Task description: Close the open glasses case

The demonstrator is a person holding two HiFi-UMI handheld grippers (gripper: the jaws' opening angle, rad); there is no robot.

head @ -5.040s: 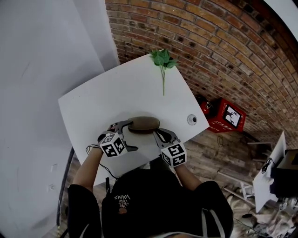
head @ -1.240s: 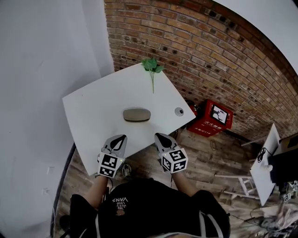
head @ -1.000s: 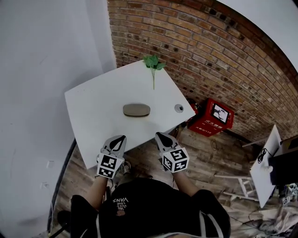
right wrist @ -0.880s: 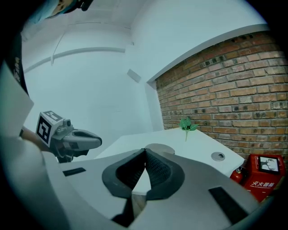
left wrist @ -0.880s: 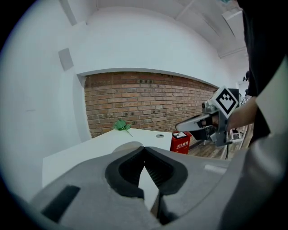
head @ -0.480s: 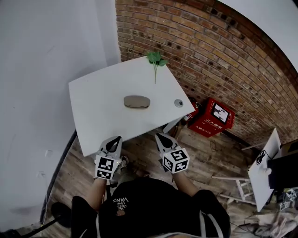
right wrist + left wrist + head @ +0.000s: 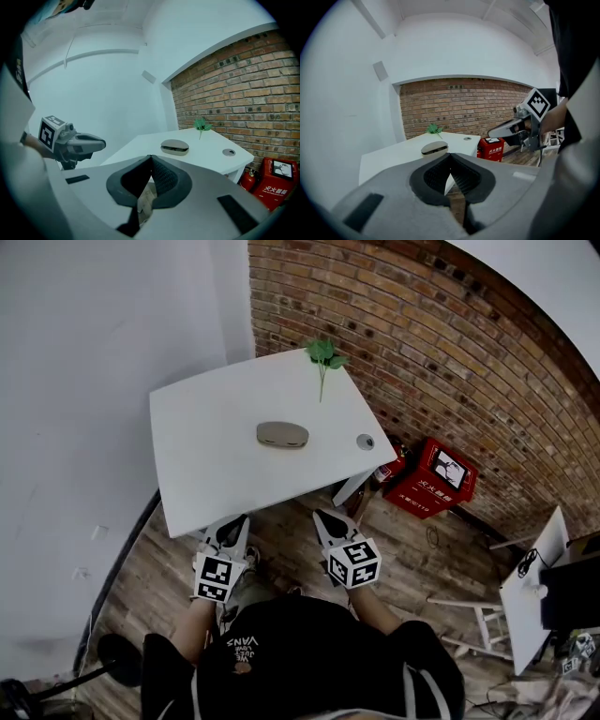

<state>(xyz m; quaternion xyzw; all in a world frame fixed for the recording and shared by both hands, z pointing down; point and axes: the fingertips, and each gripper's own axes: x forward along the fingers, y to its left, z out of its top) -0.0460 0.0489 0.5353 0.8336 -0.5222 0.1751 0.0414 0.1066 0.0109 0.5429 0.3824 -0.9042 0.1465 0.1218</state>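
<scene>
Case (image 7: 282, 434) was found lying flat near the middle of the white table (image 7: 202, 442), lid down on its base, long side running across the table. From the right gripper view a thin dark seam showed between lid and base; whether it was fully latched could not be told. Nothing touched the case.

Left gripper (image 7: 450, 154): jaws together, pads meeting at the tips, nothing between them. Right gripper (image 7: 150, 157): jaws likewise together and empty. In the head view both were held off the table's near edge, over the wood floor (image 7: 291, 540), well apart from the case, side by side with a gap between them, tips pointing toward the table. Each carried its marker cube at the rear, next to the person's hand.

Other items on the table: a green sprig (image 7: 322, 357) at the far edge beside the brick wall (image 7: 431, 324), stem pointing toward the case; a small round grey cap (image 7: 365, 441) near the right corner. Both were clear of the case.

A red box (image 7: 433, 476) stood on the floor against the wall, right of the table. A plain white wall (image 7: 94, 352) ran along the table's left side.
</scene>
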